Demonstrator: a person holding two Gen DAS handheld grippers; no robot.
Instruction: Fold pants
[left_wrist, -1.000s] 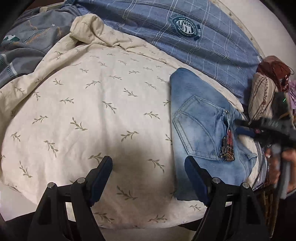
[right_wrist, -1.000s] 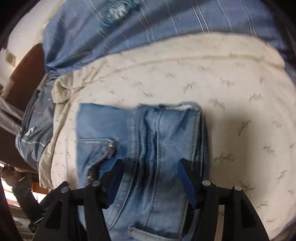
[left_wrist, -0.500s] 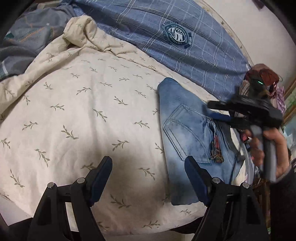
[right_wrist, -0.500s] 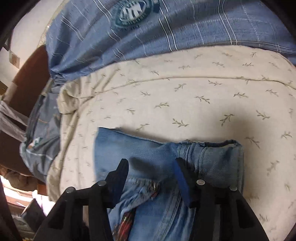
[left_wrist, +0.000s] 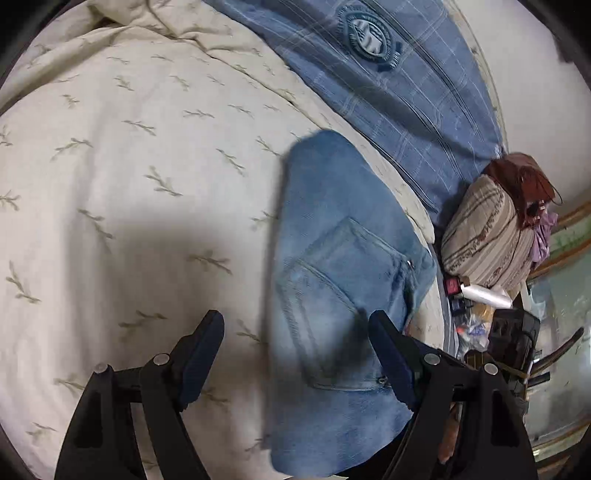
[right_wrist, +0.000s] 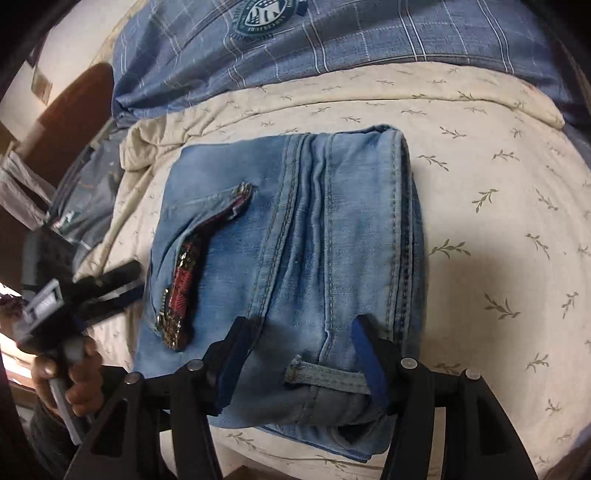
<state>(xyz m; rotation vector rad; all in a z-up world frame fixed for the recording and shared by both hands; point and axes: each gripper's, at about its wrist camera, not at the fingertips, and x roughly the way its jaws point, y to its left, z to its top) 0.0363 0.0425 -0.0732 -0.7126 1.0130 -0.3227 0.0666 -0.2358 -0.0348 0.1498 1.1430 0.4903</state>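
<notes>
The folded pants (right_wrist: 295, 236) are laid on the cream leaf-print quilt (right_wrist: 498, 206) of the bed, the long axis running from the belt-loop end near the right tool (right_wrist: 299, 336) towards the blue plaid cover (right_wrist: 369, 40). The right tool's jaws are opening over denim, unpinched. The left tool (left_wrist: 295, 339) is held open above the pants' edge.
</notes>
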